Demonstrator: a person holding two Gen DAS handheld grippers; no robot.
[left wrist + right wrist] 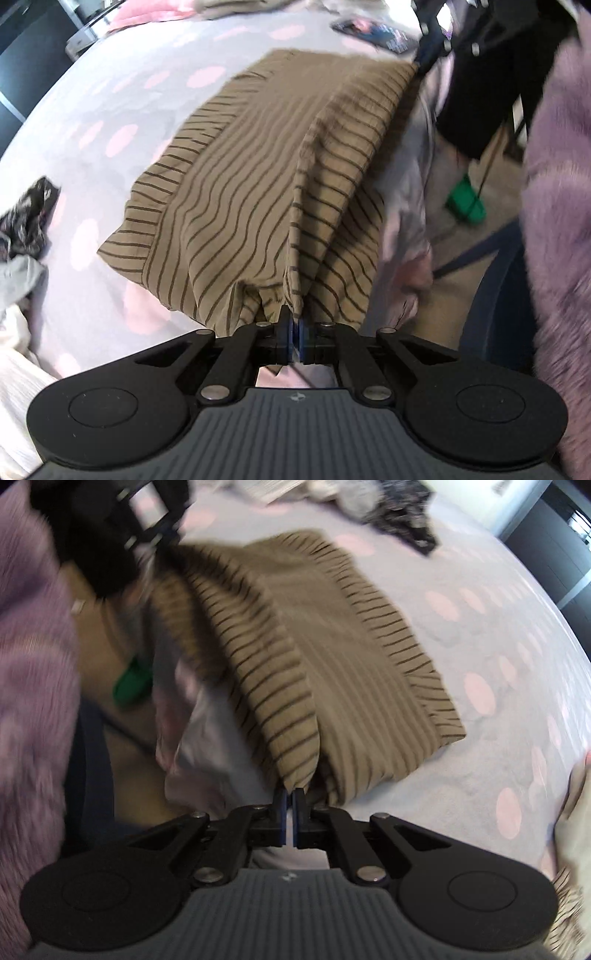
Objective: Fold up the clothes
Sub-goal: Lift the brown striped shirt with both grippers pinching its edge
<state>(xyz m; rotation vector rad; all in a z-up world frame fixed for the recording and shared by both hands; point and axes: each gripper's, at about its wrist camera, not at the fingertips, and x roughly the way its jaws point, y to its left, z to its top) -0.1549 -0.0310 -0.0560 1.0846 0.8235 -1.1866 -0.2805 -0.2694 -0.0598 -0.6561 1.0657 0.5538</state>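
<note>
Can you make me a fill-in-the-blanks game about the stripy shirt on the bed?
1. The brown garment has dark ____ running across it.
2. The bedspread under it is covered in pink ____.
3. The left hand-held gripper is shut on the garment's ____.
4. The plastic thing on the floor is coloured ____.

Missing words: stripes; dots; edge; green

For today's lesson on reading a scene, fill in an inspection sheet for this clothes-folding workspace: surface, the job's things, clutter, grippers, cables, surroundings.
Surface: pale bedsheet with pink dots, rumpled.
Job's things: tan striped garment spread on the sheet, its near edge bunched and reaching over the bed's side.
Clutter: dark patterned cloth; white fabric; dark packet.
Grippers: left gripper and right gripper each shut on a corner of the garment's near edge.
Cables: thin dark line by the floor, kind unclear.
Surroundings: green object on tan floor; purple fuzzy sleeve.
</note>
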